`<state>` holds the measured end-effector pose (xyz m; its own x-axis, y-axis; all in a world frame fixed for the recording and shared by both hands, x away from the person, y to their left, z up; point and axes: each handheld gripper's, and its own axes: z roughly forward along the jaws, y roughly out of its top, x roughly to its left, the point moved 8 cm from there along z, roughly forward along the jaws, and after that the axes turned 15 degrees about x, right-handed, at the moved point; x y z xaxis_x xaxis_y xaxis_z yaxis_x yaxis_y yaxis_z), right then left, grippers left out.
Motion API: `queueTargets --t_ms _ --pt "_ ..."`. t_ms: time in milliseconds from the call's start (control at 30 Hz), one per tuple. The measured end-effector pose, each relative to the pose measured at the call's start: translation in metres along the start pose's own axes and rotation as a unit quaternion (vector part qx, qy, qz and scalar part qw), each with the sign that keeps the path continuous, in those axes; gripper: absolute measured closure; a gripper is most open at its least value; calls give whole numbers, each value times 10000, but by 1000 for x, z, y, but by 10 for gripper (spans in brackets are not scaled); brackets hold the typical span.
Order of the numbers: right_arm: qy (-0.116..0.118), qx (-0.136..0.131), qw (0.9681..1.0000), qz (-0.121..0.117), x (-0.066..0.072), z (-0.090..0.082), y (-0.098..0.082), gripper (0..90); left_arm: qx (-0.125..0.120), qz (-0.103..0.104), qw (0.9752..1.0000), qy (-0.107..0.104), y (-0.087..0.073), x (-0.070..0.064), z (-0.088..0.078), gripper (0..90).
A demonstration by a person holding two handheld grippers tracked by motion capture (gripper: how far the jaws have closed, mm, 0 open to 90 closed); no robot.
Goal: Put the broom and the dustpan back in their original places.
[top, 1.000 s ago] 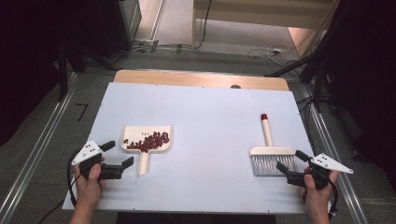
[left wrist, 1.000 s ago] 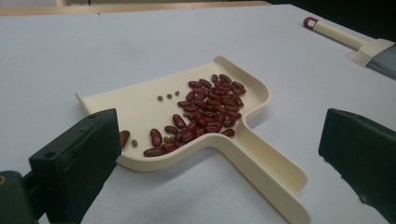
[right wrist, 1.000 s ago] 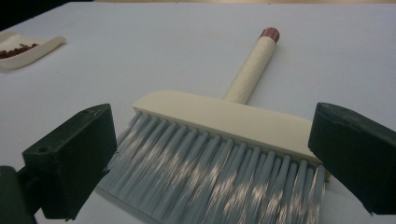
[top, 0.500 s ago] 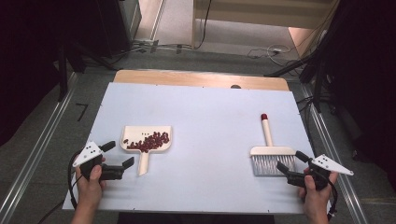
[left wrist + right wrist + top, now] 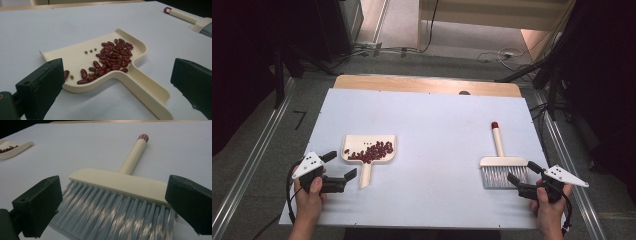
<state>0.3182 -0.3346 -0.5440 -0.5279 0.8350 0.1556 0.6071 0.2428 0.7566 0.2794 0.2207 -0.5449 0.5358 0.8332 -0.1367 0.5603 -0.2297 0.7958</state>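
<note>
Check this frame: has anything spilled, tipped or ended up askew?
Nothing stands out. The beans all sit inside the dustpan, none on the table. The brush lies flat. Both tongs, left and right, are open and hold nothing.

Lab-type recording setup: white table on a wooden board, metal rails either side, cables on grey floor, dark curtains around.

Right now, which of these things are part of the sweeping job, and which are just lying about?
Part of the job:
- dustpan, near the open left gripper
- red beans and a few green ones in the pan
- brush, bristles toward the open right gripper

Just lying about:
- cables on the floor beyond the table
</note>
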Motion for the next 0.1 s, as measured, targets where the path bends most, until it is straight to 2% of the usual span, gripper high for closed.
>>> queueTargets --t_ms 100 --pt "-113 50 9999 16 -1 2 0 0 -69 -70 10000 -16 0 2 -2 0"
